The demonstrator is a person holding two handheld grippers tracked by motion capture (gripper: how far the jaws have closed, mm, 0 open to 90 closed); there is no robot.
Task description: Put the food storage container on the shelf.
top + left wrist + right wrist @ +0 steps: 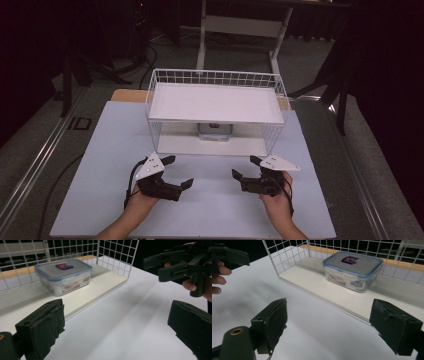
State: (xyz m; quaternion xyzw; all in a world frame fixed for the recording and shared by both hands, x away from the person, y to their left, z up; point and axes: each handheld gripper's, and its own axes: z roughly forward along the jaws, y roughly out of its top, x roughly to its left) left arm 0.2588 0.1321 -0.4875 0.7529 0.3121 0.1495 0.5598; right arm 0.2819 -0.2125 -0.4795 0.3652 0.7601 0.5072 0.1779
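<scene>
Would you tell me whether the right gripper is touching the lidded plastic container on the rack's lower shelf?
Apart. In the right gripper view, bare table and shelf edge lie between the open right gripper and the container.

Dim room all around, black at twelve o'clock and down both sides in the high view, while the white table (pixel 200 200) catches the light from overhead and glows pale, faintly lilac. The rack's top shelf (pixel 215 102) is the brightest patch, nearly washed out; beneath it the lower shelf sits in shade. Soft, smeared shadows fall under both grippers. The high view is grainy and soft. In the gripper views the near jaws at six o'clock blur, the lidded box (pixel 352 269) is fairly sharp, with mild glare on its lid, and long grey shadows streak the tabletop.
</scene>
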